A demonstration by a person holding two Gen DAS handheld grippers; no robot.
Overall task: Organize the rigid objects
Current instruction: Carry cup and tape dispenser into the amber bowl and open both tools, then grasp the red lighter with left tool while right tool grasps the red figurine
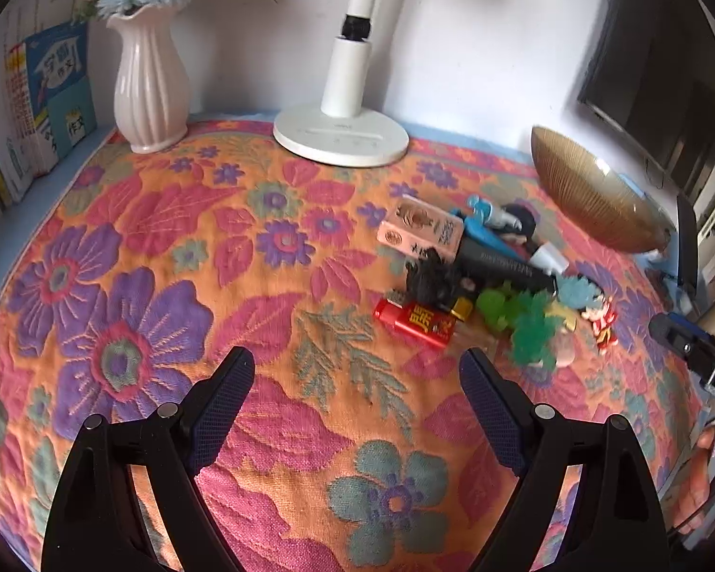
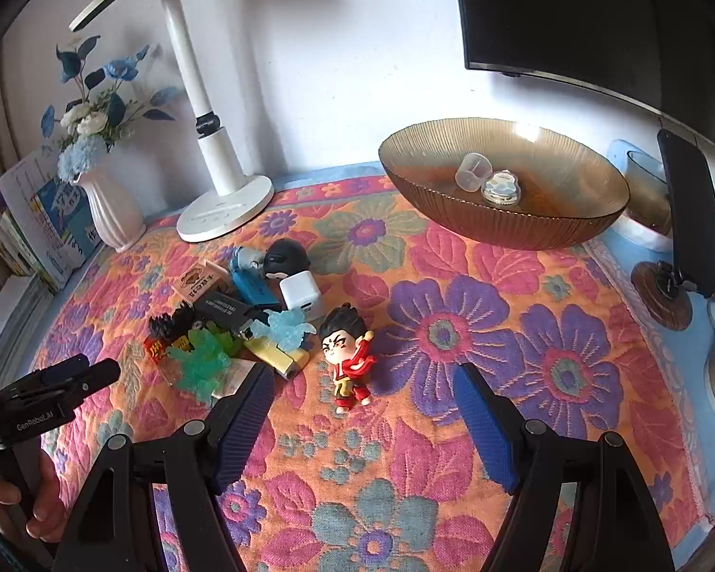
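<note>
A pile of small rigid objects lies on the floral cloth: a red lighter [image 1: 414, 323], a pink box [image 1: 419, 230], a black tube [image 1: 505, 267], green crystal pieces [image 1: 529, 329] and a red-robed figurine [image 2: 350, 357]. A white cube charger [image 2: 301, 296] and a yellow lighter [image 2: 276, 357] show in the right wrist view. A brown glass bowl [image 2: 524, 229] holds a clear cup [image 2: 472, 171] and a small badge [image 2: 500, 188]. My left gripper [image 1: 357, 372] is open, short of the red lighter. My right gripper [image 2: 362, 391] is open, with the figurine between its fingertips' line.
A white lamp base [image 1: 341, 136] and a pink vase [image 1: 150, 81] stand at the back, books [image 1: 38, 105] at the left. A dark monitor [image 2: 596, 14] hangs above the bowl. A phone stand [image 2: 686, 219] is at the right edge.
</note>
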